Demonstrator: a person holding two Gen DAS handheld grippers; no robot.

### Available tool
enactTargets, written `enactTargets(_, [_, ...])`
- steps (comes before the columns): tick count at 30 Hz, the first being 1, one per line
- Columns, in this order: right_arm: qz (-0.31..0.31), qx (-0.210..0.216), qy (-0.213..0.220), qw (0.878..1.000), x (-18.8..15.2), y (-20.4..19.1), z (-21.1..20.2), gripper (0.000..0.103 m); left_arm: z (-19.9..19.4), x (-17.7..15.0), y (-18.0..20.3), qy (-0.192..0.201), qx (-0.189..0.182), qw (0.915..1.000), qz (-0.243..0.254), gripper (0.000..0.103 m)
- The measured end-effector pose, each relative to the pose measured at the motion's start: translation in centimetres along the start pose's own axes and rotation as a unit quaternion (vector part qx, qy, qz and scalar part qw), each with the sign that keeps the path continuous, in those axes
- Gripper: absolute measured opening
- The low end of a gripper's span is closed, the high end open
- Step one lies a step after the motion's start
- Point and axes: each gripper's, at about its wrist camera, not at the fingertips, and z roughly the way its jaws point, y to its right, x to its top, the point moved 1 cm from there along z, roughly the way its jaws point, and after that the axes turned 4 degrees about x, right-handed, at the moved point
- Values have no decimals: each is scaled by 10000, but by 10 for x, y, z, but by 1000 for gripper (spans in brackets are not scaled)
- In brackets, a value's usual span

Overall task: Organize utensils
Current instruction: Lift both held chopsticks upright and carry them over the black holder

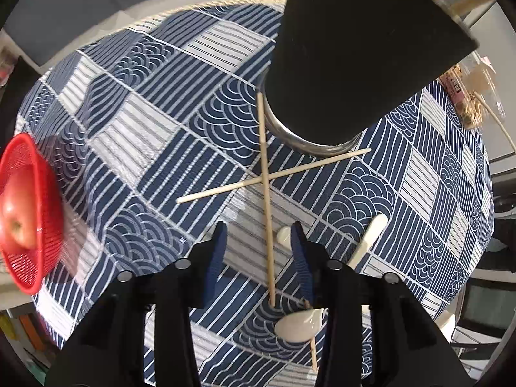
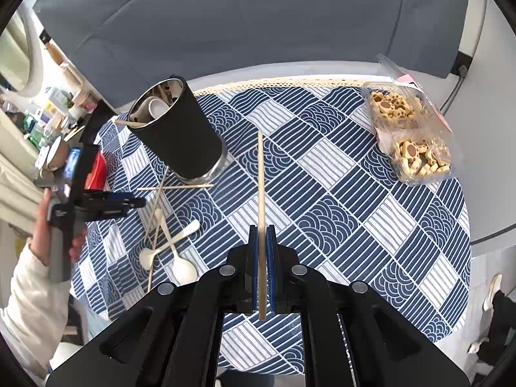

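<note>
A black cylindrical utensil holder (image 1: pixel 354 48) (image 2: pixel 175 129) stands on the blue patterned tablecloth (image 1: pixel 145 129), with a white spoon and sticks inside. Two wooden chopsticks lie crossed in front of it: an upright one (image 1: pixel 265 174) and a slanted one (image 1: pixel 225 188). My left gripper (image 1: pixel 259 235) (image 2: pixel 138 201) hangs open over the upright chopstick, which runs between its fingers untouched. Two white spoons (image 1: pixel 300 325) (image 1: pixel 371 232) lie close by on the right. My right gripper (image 2: pixel 262 232) is shut on another wooden chopstick (image 2: pixel 260 177), held above the cloth and pointing away from me.
A red mesh basket (image 1: pixel 29 258) with an apple (image 1: pixel 16 222) sits at the table's left edge. A clear box of paw-shaped cookies (image 2: pixel 409 135) occupies the far right. A person's hand and white sleeve (image 2: pixel 29 283) hold the left gripper. A grey cushion lies beyond the table.
</note>
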Motion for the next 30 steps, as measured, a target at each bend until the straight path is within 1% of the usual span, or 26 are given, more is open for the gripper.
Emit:
enactTargets(1, [18,0,10,10000,0,0,0,5,3,1,0,-16,-10,10000,-8,48])
enactTargets(3, [55,51,35,10000,0,0,1,5,10,3,2,-47,99,9999,57,48])
enactTargets(4, [67,79,36,9999,1,0,1,5,14,4,4,-58,179,9998,85,50])
enactTargets(5, [67,87,39,9999,2,-1,3,5,16,4,4,-83,181,9998,77,53])
enactTargets(7, [85,104,23,9999,4,-1,6,5,24,5,4,-163,107,9998,-18,54])
enactTargets(9, [115,175,-8,9998,4,-1,11,5,31,6,4,-219,150,9996,-85,55])
enactTargets(10, [130,212,-21,9997,4,-1,12,5,33,7,2,-208,290,9992,-169,47])
enactTargets(11, [142,234,-29,9996,4,-1,13,5,34,10,1,-166,540,9981,-231,30])
enactTargets(12, [120,223,-58,9997,4,-2,15,5,34,13,-3,-178,559,9976,-375,25])
enactTargets(13, [98,194,-87,9997,4,-3,16,5,35,14,-6,-204,574,9969,-491,14])
enactTargets(14, [77,172,-110,9998,5,-3,17,5,36,16,-10,-220,513,9966,-602,6])
enactTargets(16, [58,232,-136,9996,5,-3,19,5,38,15,-18,-265,346,9963,-742,5])
enactTargets(20, [61,249,-187,9995,5,2,19,5,39,6,-28,-316,196,9957,-852,5])
enactTargets(23, [67,291,-196,9994,3,5,16,5,38,-9,-36,-341,374,9947,-893,5])
enactTargets(26, [40,339,-200,9992,1,8,12,5,35,-28,-50,-343,287,9935,-1046,5])
enactTargets(28, [-5,366,-185,9992,0,9,9,5,30,-39,-58,-325,329,9929,-1098,5])
enactTargets(30, [-41,409,-166,9990,2,9,5,5,23,-51,-65,-254,509,9923,-1102,5])
